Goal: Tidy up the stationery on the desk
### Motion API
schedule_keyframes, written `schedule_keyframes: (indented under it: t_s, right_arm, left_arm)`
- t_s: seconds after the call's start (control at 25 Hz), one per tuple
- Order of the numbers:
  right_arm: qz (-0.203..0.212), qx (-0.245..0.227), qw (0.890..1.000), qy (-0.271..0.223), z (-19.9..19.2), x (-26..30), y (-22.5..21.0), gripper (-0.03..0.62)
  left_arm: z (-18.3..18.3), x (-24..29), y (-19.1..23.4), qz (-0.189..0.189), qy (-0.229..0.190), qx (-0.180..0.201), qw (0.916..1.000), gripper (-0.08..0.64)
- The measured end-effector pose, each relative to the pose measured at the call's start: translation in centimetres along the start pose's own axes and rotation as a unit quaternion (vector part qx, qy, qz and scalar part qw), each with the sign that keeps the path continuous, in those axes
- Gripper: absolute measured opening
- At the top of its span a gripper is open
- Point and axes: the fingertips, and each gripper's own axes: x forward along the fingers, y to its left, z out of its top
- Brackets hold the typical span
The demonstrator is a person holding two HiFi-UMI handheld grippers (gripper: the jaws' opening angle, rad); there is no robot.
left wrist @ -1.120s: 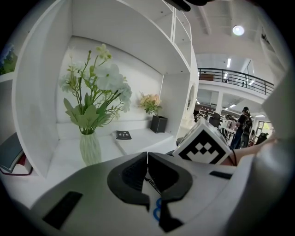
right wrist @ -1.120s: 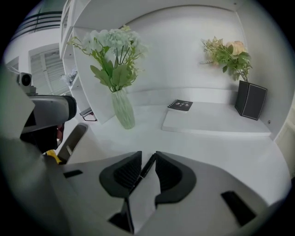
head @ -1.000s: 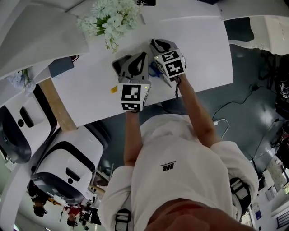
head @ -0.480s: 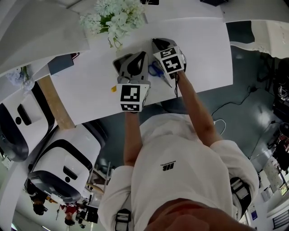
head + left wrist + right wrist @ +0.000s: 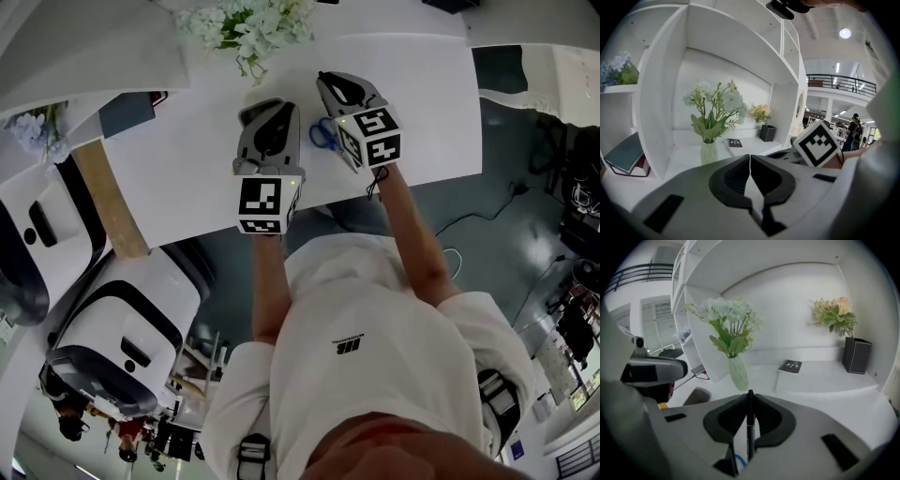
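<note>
The right gripper (image 5: 750,397) is pinching a thin black pen (image 5: 750,427) mid-frame; the left gripper (image 5: 750,159) is sitting closed, empty. A quick swing is probably risking the pen slipping out.

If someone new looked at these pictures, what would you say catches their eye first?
The right gripper stands out, its jaws shut on a thin black pen. Beside it the left gripper has its jaws together on nothing. A pale green vase of white flowers stands on the white desk just ahead of both.
</note>
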Motion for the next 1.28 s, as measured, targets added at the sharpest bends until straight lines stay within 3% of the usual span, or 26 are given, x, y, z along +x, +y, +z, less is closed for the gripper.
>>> schedule_keyframes:
  t_s: [0.32,0.68,1.0,1.28]
  right_arm:
    - [0.077,0.019,0.992,-0.095,4.7,-2.7,5.5,0.035]
    - [0.153,0.039,0.978,-0.135,6.1,-3.6,10.6,0.035]
    - [0.193,0.049,0.965,-0.171,6.9,-3.1,13.1,0.035]
    - [0.195,0.036,0.965,-0.173,6.0,-1.4,14.0,0.037]
  left_arm:
    - [-0.2,-3.6,2.0,0.035,-0.013,-0.010,0.9993,0.000]
    - [-1.0,-6.5,3.6,0.064,-0.024,-0.027,0.9973,0.000]
    - [-1.8,-7.4,4.2,0.077,-0.026,-0.038,0.9960,0.000]
    - [-2.5,-7.9,4.7,0.086,-0.023,-0.042,0.9951,0.000]
